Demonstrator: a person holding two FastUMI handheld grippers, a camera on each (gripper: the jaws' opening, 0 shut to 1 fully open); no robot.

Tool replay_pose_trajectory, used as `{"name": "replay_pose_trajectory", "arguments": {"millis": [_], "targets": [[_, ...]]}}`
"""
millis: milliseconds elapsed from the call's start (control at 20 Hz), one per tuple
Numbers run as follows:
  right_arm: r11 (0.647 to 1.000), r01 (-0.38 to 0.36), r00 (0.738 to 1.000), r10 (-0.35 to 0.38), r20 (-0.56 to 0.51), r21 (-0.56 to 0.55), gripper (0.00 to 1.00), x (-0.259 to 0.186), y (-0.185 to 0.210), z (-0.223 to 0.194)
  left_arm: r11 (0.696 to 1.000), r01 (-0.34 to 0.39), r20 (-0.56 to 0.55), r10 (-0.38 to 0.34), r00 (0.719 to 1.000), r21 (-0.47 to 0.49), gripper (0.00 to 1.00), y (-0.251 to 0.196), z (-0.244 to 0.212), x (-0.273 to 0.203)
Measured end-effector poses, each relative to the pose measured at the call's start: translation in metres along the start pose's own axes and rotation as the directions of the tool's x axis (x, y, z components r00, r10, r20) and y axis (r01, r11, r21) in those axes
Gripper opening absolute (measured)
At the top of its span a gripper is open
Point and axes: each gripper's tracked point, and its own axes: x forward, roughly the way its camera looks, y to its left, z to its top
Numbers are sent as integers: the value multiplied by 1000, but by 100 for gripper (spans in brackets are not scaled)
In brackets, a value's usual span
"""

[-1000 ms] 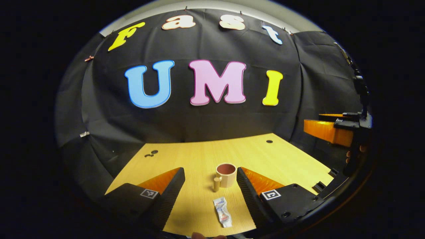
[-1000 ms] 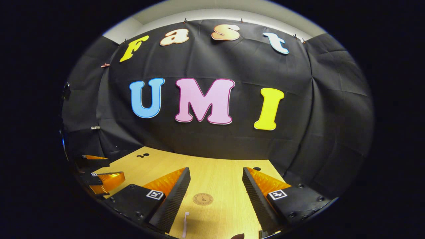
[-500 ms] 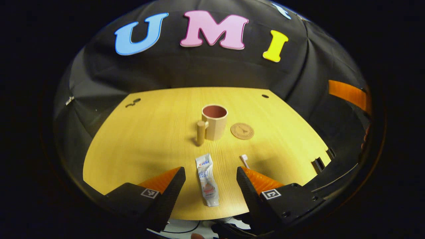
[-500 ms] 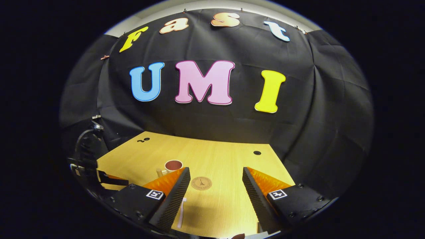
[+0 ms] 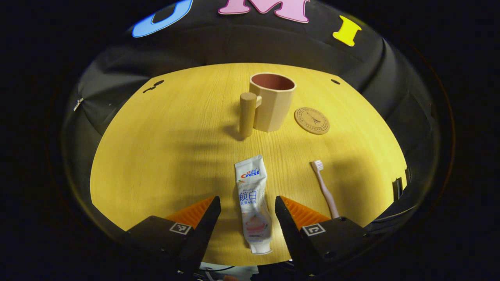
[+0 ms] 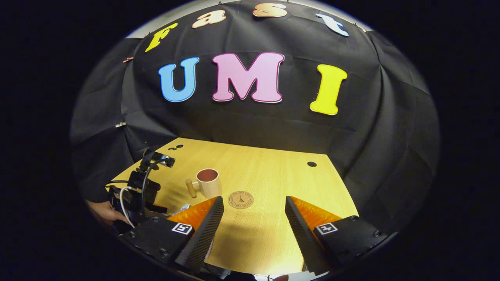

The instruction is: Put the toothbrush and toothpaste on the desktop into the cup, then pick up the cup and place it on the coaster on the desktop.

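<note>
Count: one cup (image 5: 272, 102), one toothpaste tube (image 5: 253, 203), one toothbrush (image 5: 324, 188) and one coaster (image 5: 311, 120) are seen on the table (image 5: 164, 148).
Left gripper (image 5: 247, 220): the fingers are held wide apart and nothing is gripped.
Toothpaste tube: it is laid flat between the left fingers, with no finger touching it; its cap end is nearest the camera.
Toothbrush: it is laid flat just outside the right-hand finger, with the bristles at the far end.
Cup: it is stood upright well ahead of the left fingers, with its handle (image 5: 247, 114) turned to the left. Nothing is seen inside it.
Coaster: it is laid just beside the cup, on the right, with nothing on it.
Right gripper (image 6: 254, 226): the fingers are held wide apart over bare table and nothing is gripped. The coaster (image 6: 240, 199) is seen just ahead of the gap and the cup (image 6: 208, 183) ahead and to the left.
Change: the left gripper has been brought lower and closer, so the tube now lies deeper between its fingers. The right gripper has been tipped down a little.
Other things: the left gripper is seen at the left edge of the right gripper view, held by a hand (image 6: 102, 212). Small dark holes (image 5: 335, 82) are seen near the far table edge.
In the way: nothing is seen between the left fingers and the tube.
</note>
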Motion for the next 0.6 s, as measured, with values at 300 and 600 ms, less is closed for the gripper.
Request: {"name": "replay_pose_trajectory", "arguments": {"millis": [300, 600], "targets": [[996, -89, 992, 89, -93, -1, 97, 31, -5, -27, 999, -41, -99, 39, 994, -19, 78, -5, -2, 18], [992, -123, 962, 127, -241, 32, 96, 41, 9, -72, 1000, -16, -146, 19, 989, 21, 48, -21, -2, 21]]}}
